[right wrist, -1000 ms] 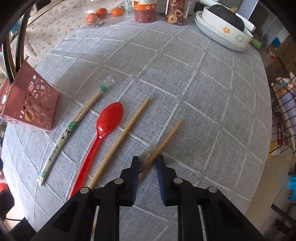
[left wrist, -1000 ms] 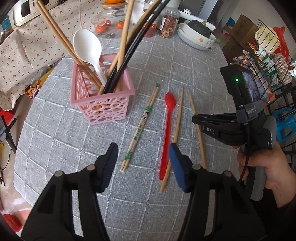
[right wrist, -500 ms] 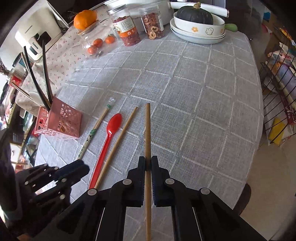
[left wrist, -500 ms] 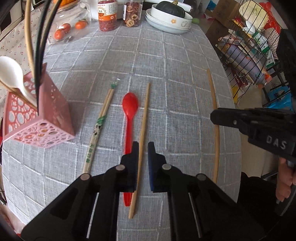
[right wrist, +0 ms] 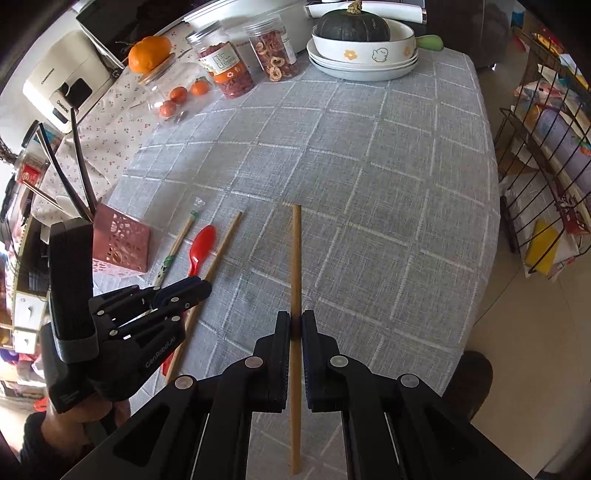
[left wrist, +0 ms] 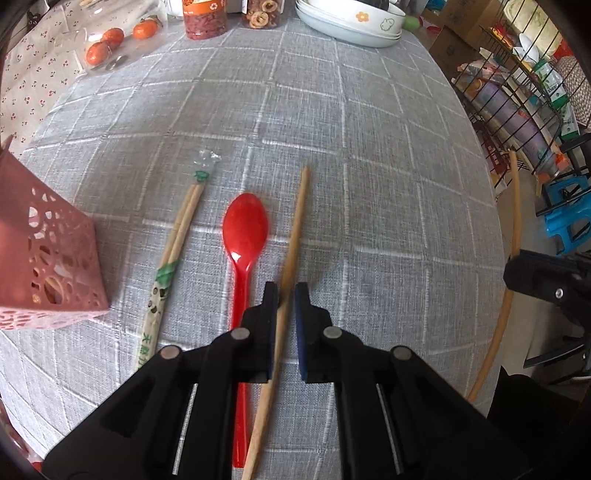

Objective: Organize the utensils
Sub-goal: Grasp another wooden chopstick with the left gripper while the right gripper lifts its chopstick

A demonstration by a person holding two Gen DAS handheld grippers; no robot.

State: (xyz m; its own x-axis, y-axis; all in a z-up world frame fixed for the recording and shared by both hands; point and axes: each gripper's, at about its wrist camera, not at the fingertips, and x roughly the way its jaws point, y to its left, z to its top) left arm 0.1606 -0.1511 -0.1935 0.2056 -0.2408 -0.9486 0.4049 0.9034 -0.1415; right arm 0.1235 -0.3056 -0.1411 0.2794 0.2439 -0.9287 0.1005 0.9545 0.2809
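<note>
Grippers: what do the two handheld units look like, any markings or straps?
Both grippers are black plastic with silver pivot pins and dark blue pads on the fingers. In the right wrist view the left unit carries white "GenRobot.AI" lettering and a grey strap around a black block.

Round table (left wrist: 369, 155) in grey checked cloth, red spoon (left wrist: 244, 236), wrapped chopsticks (left wrist: 173, 254), pink basket (left wrist: 48, 266), stacked plates (left wrist: 343, 22)

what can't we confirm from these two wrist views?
- Left wrist view: the left gripper straddles a bare chopstick; whether both pads press it is unclear.
- Left wrist view: the red spoon handle runs under the gripper body.
- Right wrist view: the pink basket contents are partly hidden behind the left gripper.
- Jar labels are too small to read.
</note>
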